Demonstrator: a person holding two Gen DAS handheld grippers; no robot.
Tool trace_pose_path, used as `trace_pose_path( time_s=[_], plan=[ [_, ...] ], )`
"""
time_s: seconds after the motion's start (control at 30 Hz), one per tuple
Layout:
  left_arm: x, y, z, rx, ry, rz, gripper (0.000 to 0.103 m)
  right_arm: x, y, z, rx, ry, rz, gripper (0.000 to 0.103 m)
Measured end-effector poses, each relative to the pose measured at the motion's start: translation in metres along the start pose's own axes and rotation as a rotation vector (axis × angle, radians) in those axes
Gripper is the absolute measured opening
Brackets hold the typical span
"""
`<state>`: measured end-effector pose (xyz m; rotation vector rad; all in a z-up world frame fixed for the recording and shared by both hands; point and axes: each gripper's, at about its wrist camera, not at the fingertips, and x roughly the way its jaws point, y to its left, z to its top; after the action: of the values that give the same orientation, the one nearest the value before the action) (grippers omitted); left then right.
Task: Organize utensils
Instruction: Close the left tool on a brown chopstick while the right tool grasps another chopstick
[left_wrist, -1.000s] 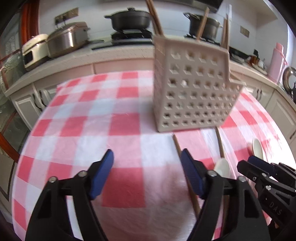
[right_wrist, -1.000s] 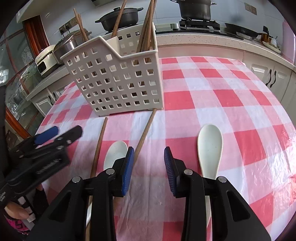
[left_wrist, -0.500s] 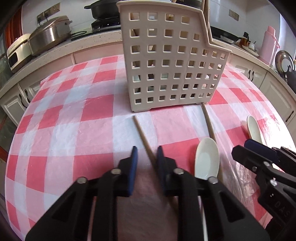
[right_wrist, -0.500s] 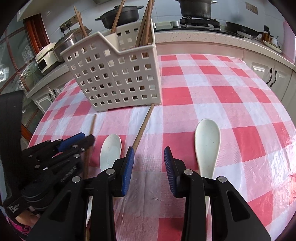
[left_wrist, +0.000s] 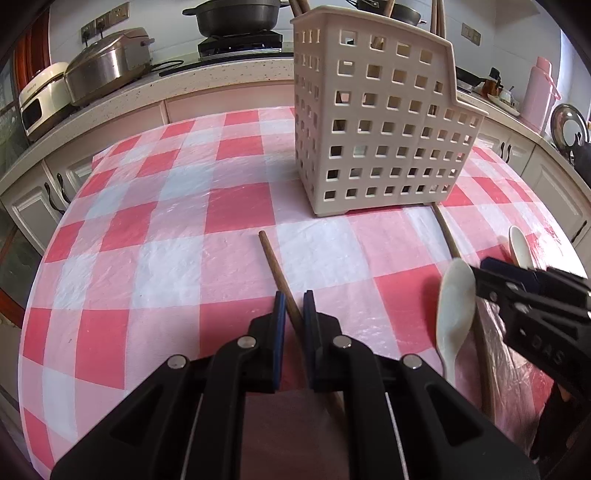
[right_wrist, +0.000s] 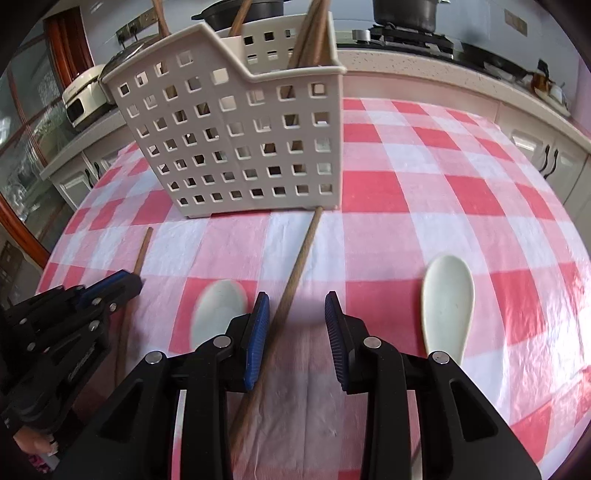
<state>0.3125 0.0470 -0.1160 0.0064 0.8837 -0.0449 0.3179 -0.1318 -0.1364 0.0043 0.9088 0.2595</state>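
Observation:
A beige perforated utensil basket (left_wrist: 380, 122) stands on the checked table and holds several wooden chopsticks; it also shows in the right wrist view (right_wrist: 240, 136). My left gripper (left_wrist: 294, 314) is shut on a wooden chopstick (left_wrist: 275, 264) lying on the cloth. My right gripper (right_wrist: 297, 314) is open, with a second wooden chopstick (right_wrist: 301, 254) lying between its fingers. A white spoon (right_wrist: 448, 299) lies right of it and another white spoon (right_wrist: 219, 308) left of it. The left gripper also shows in the right wrist view (right_wrist: 122, 282).
The red-and-white checked tablecloth (left_wrist: 155, 236) covers a round table. A kitchen counter (left_wrist: 155, 85) with a rice cooker (left_wrist: 109, 62) and pots runs behind. A pink flask (left_wrist: 537, 94) stands at far right. Cabinets (right_wrist: 546, 158) lie beyond the table edge.
My left gripper has closed from wide open onto the chopstick on the cloth. My right gripper moved forward over the second chopstick, which now lies between its open fingers.

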Motion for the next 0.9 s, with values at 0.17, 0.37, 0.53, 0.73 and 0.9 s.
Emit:
trace_pose_path(
  time_s=[0.17,0.37,0.53,0.73,0.9],
  plan=[
    [-0.002,-0.002,-0.003,0.001,-0.006,-0.013,0.009,0.006,0.008,0.006,-0.019,0.001,-0.022,0.025],
    [-0.001,0.001,-0.003,-0.007,-0.007,-0.015,0.009,0.006,0.01,0.005,-0.045,-0.002,-0.061,0.017],
    [-0.002,0.0,-0.004,-0.004,-0.009,-0.026,0.009,0.004,0.01,0.002,-0.056,0.005,-0.062,0.008],
    [-0.002,0.002,-0.004,-0.018,-0.005,-0.026,0.012,-0.004,0.001,-0.005,-0.056,0.033,-0.031,0.008],
    [-0.002,-0.001,-0.004,-0.009,-0.002,-0.002,0.013,0.0,0.005,0.0,-0.1,0.042,-0.048,0.008]
  ],
)
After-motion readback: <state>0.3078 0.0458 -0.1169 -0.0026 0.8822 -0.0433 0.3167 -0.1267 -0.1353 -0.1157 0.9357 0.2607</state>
